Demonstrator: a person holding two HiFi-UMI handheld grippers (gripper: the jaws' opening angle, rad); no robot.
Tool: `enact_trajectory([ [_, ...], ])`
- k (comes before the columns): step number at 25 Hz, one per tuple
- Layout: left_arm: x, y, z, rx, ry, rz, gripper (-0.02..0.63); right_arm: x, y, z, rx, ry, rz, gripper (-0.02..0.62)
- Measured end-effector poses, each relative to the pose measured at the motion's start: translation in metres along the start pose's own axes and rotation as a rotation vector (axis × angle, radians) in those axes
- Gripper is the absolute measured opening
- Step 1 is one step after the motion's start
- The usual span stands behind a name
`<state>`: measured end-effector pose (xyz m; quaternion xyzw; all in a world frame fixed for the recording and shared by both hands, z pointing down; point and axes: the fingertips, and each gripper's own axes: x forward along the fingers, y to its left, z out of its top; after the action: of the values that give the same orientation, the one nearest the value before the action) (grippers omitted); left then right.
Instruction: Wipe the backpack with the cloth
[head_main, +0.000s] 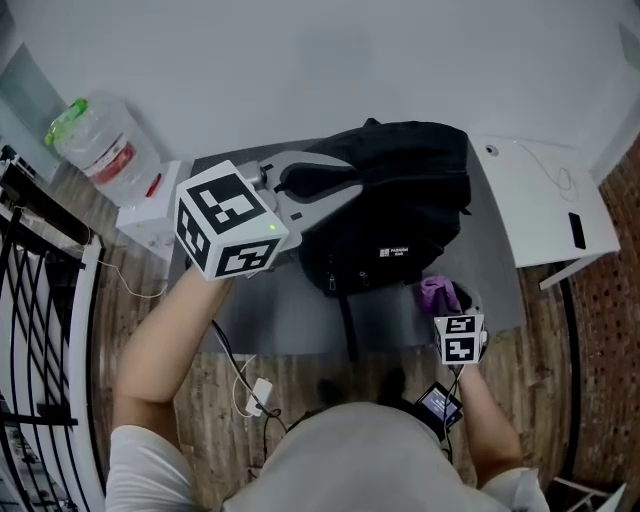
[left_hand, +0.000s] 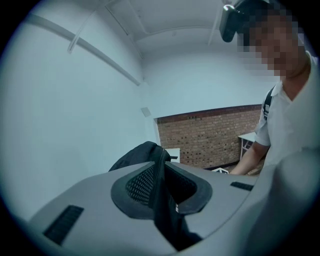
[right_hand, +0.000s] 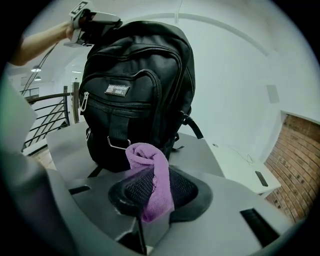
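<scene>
Backpack (head_main: 405, 185) top clamped by outstretched left gripper (head_main: 352, 180) (right gripper (right_hand: 156, 192) pinches cloth (right_hand: 149, 159)).

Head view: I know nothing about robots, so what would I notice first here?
A black backpack stands in the middle of a grey table. At its top, the left gripper, carrying a big black-and-white patterned cube, has its jaws shut on a strap of the backpack. By the backpack's lower front, the right gripper holds a purple cloth in its jaws.
</scene>
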<state>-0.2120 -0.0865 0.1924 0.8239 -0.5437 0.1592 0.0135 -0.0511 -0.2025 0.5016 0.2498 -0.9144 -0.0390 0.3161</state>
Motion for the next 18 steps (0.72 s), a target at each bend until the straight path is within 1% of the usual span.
enact_trajectory([
  [3, -0.016, -0.001, 0.001, -0.034, -0.075, 0.027, 0.041, -0.006, 0.000, 0.003, 0.023, -0.011, -0.012, 0.094],
  [11, -0.049, -0.008, -0.009, -0.078, -0.152, 0.036, 0.041, -0.021, 0.012, 0.015, 0.048, -0.032, -0.050, 0.094],
  [18, -0.086, -0.011, -0.023, -0.150, -0.285, 0.070, 0.041, -0.038, 0.015, 0.020, 0.094, -0.054, -0.101, 0.094],
])
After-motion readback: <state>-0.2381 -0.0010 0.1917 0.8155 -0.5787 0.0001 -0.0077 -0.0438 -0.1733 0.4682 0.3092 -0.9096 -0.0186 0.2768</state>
